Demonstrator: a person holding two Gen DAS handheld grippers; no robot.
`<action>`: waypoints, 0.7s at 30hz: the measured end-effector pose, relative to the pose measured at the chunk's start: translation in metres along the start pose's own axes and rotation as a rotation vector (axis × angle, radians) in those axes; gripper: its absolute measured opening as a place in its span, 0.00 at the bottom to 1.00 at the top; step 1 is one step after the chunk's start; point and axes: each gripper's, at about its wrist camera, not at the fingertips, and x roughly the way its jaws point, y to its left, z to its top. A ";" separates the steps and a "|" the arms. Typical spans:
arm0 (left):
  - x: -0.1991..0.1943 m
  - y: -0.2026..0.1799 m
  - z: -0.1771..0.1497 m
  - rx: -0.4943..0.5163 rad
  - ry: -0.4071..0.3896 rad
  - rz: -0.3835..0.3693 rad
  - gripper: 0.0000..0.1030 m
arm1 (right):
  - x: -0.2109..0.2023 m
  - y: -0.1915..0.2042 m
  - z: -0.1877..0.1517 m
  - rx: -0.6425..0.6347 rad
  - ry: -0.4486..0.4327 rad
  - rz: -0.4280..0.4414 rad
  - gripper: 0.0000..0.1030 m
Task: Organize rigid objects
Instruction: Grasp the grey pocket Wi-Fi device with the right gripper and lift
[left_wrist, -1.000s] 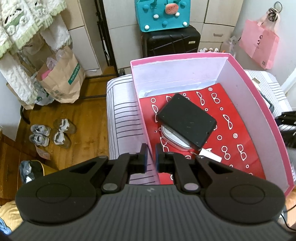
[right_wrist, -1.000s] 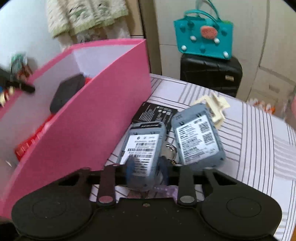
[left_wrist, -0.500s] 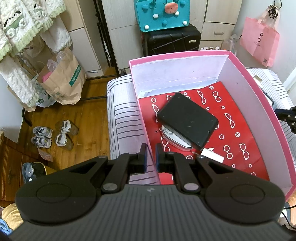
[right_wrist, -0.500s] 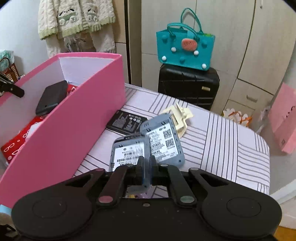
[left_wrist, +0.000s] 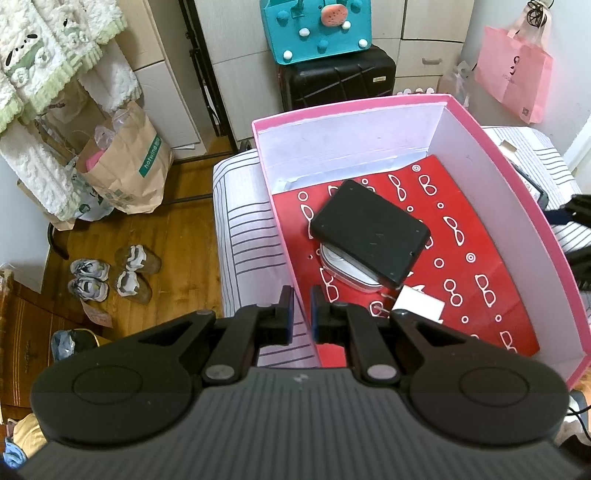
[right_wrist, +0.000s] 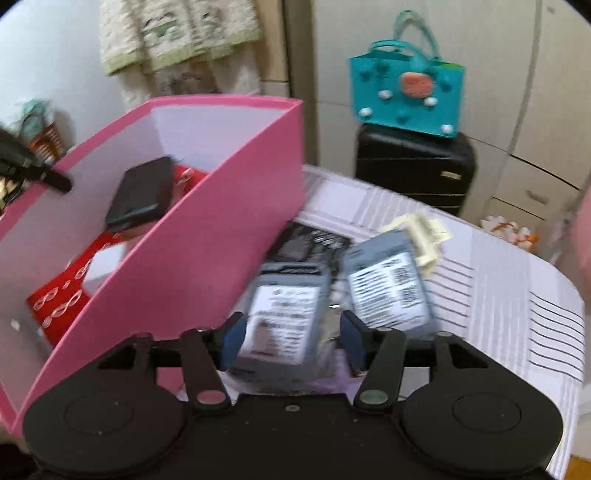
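Observation:
My left gripper is shut on the left wall of the pink box. The box holds a black flat case lying on a white device, and a small white card. My right gripper is open, its fingers on either side of a grey labelled device on the striped table. A second grey device, a black battery and a cream clip lie beyond. The view is blurred. The box stands to the left.
A black suitcase with a teal bag stands behind the table. A paper bag and shoes are on the wooden floor at left. A pink bag hangs at right.
My right gripper was shut half a second ago and is now open around the near grey device, lower and closer to the table. The left gripper keeps its hold on the box wall.

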 end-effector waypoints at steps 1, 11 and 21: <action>-0.001 0.000 -0.001 0.000 -0.001 -0.001 0.08 | 0.003 0.005 -0.001 -0.023 0.008 0.006 0.64; -0.001 0.005 -0.001 -0.014 0.009 -0.023 0.09 | 0.018 0.017 -0.004 -0.202 0.019 -0.085 0.63; -0.001 0.005 -0.002 -0.015 0.006 -0.029 0.09 | 0.006 0.010 -0.006 -0.253 0.047 -0.089 0.62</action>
